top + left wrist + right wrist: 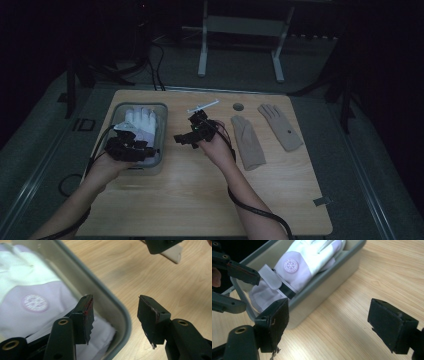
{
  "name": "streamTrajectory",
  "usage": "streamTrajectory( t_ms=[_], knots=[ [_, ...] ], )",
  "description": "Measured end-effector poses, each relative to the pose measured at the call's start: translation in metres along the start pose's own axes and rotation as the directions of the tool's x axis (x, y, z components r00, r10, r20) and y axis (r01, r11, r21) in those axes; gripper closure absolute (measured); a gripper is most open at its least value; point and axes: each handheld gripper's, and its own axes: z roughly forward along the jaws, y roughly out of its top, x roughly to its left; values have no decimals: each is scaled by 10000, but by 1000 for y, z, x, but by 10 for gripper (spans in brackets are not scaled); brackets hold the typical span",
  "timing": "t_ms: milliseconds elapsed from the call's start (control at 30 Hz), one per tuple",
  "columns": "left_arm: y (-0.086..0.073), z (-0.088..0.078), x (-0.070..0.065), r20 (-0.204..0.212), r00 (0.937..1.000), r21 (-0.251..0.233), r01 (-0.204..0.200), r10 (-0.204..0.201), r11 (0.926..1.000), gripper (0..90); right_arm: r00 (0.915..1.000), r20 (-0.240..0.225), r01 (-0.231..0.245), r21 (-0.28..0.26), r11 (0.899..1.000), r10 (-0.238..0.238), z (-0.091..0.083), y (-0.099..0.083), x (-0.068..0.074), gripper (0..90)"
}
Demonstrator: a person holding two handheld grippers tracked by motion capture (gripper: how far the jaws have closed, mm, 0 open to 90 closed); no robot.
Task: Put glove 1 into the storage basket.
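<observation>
A white glove with a round purple-edged emblem lies inside a grey-rimmed clear bin at the table's left. My left gripper hovers at the bin's near right corner. It stands open, one jaw above the glove and the other above the tabletop, with the rim below the gap. My right gripper is just right of the bin and points toward it. It is open over bare wood, nothing between its pads. The bin, the glove and the left gripper lie ahead of it.
Two beige gloves lie flat on the right half of the wooden table. A thin white stick and a round hole sit near the far edge. Cables trail off the front.
</observation>
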Motion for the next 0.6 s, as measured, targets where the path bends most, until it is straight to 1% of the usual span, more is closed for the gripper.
streamTrajectory(
  t_ms=[67,133,200,300,367,467,533,600],
  knots=[
    [2,3,-4,101,9999,-29,-53,53,10000,470,10000,33,-22,19,10000,22,-4,-3,-3,173],
    [3,6,-8,178,9998,-123,-75,77,9999,470,9999,87,52,-18,10000,-52,-8,-7,-6,171],
    [4,9,-13,246,9995,-126,-187,190,9997,470,9999,163,42,-51,10000,-41,-12,-10,-8,171],
    [4,16,-19,396,9990,-153,-218,224,9996,470,9997,244,6,-136,9999,-2,-18,-15,-14,172],
    [3,21,-23,491,9986,-146,-192,199,9997,469,9997,233,-29,-286,9996,36,-23,-19,-17,176],
    [1,28,-28,585,9979,-287,-245,262,9993,469,9997,204,117,-511,9986,-107,-30,-24,-21,181],
    [-1,33,-32,744,9967,-408,-293,322,9987,468,9990,338,302,-537,9981,-284,-35,-28,-23,180],
    [-3,37,-36,822,9958,-562,-368,414,9977,465,9985,388,414,-508,9978,-395,-38,-32,-24,158]
  ],
)
